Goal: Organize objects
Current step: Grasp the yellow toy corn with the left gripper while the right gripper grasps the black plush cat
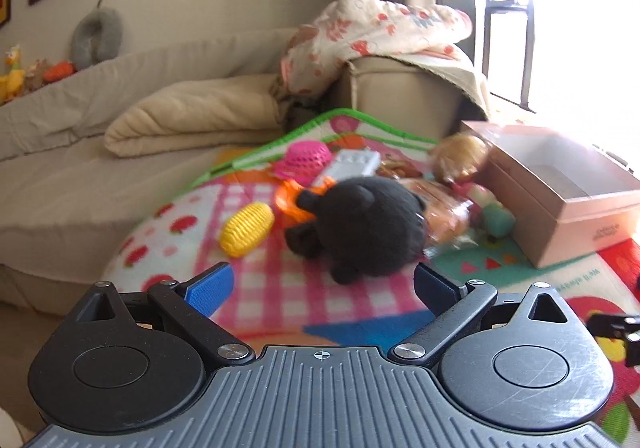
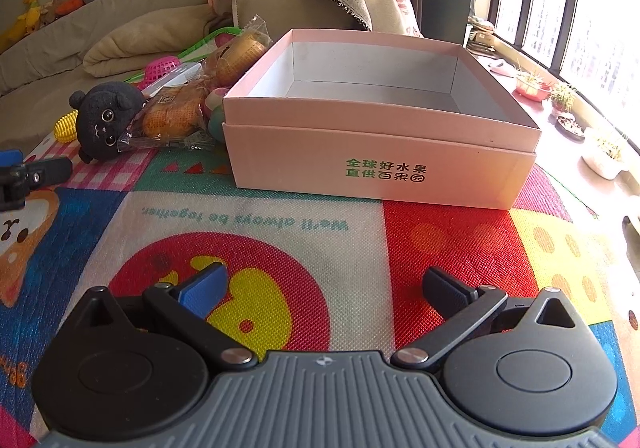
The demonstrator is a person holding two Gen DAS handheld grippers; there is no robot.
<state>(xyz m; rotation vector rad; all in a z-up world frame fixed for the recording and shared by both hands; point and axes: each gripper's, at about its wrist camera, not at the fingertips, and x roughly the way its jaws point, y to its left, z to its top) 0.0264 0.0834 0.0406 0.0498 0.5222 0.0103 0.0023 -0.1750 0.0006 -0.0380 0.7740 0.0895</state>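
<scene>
I'm lining my spread left claw (image 1: 322,290) squarely around the black plush cat (image 1: 370,224), right claw (image 2: 324,294) idling apart.

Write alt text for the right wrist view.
An open right gripper hovers over a colourful play mat, facing an empty pink box. Left of the box lie a black plush toy and wrapped snacks.

light: daylight from window (image 1: 560,28), blown out | left view: motion-blurred | right view: sharp | edges: fisheye-bent
</scene>
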